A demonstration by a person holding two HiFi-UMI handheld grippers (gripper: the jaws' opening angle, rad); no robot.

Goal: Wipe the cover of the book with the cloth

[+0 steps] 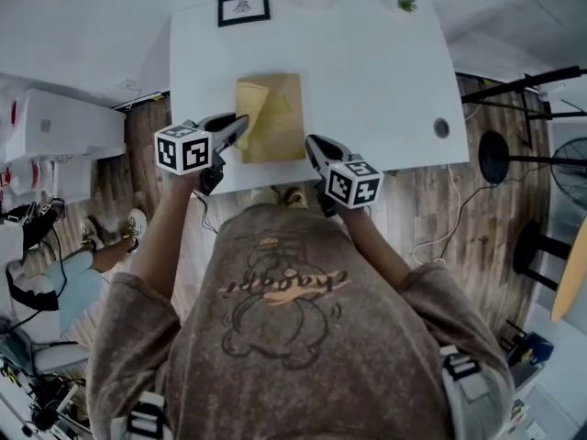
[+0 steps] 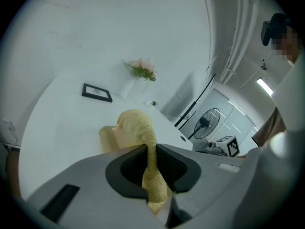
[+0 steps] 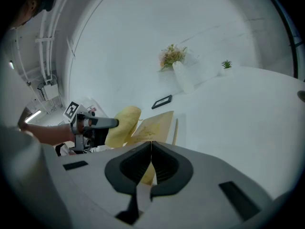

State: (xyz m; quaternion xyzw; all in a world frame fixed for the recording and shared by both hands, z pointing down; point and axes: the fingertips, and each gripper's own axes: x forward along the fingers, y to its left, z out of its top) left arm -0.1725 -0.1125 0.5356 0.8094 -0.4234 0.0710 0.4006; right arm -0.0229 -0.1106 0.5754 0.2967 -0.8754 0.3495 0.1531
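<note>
The left gripper (image 1: 242, 124) pinches the cloth (image 1: 250, 101) mid-frame, the right gripper (image 1: 311, 142) is squeezed together, so rub the book (image 1: 284, 117) flat, slowly.

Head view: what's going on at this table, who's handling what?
A person stands at a white table with a gripper in each hand. The left gripper has its jaws shut on a yellow cloth, which is bunched over the left part of a tan book. The right gripper, jaws together, sits at the book's near right corner; whether it actually pinches the book isn't clear.
</note>
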